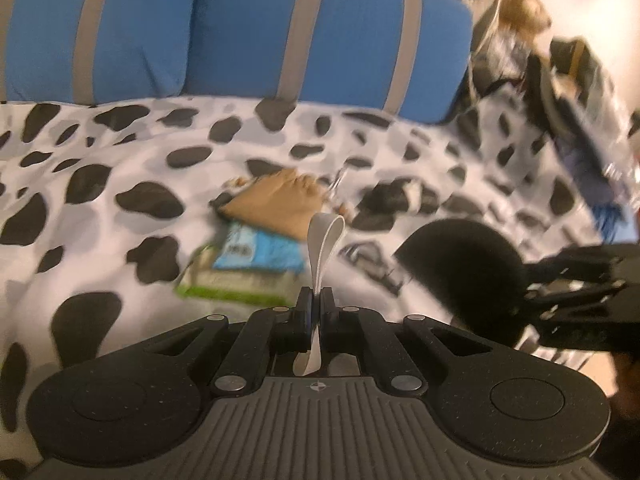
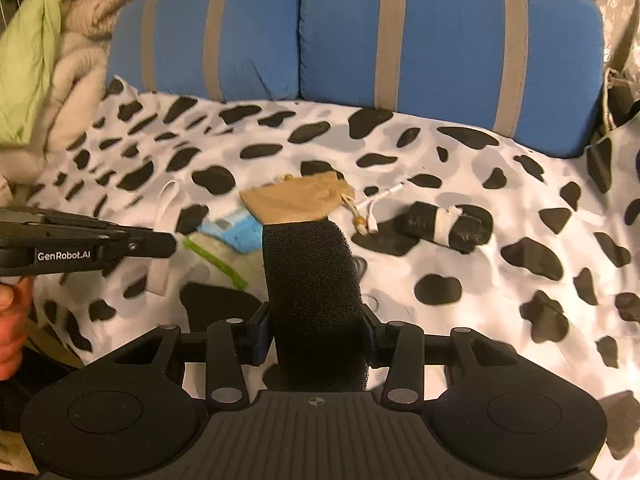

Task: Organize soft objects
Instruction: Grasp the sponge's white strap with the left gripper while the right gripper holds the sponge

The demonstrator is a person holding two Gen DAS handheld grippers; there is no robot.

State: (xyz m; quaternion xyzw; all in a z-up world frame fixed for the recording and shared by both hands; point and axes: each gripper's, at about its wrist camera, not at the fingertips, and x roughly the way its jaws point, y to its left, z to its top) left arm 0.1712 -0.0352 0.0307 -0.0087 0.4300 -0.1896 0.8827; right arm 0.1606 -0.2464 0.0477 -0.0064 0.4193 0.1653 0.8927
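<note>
Black foam piece point(image 2: 316, 304) sits clamped upright in your right gripper point(image 2: 316, 344), above the cow-print blanket point(image 2: 480, 184). Your left gripper point(image 1: 315, 312) pinches a white strap loop point(image 1: 324, 248). Ahead lie a tan drawstring pouch point(image 2: 296, 200) and a black roll point(image 2: 444, 224), apart.

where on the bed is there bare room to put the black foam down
The spotted blanket lies bare right of the black roll, up to the blue cushions, and near left below the left cushion. The middle is crowded: tan pouch, blue packet, white cable. The right gripper holds the foam.
</note>
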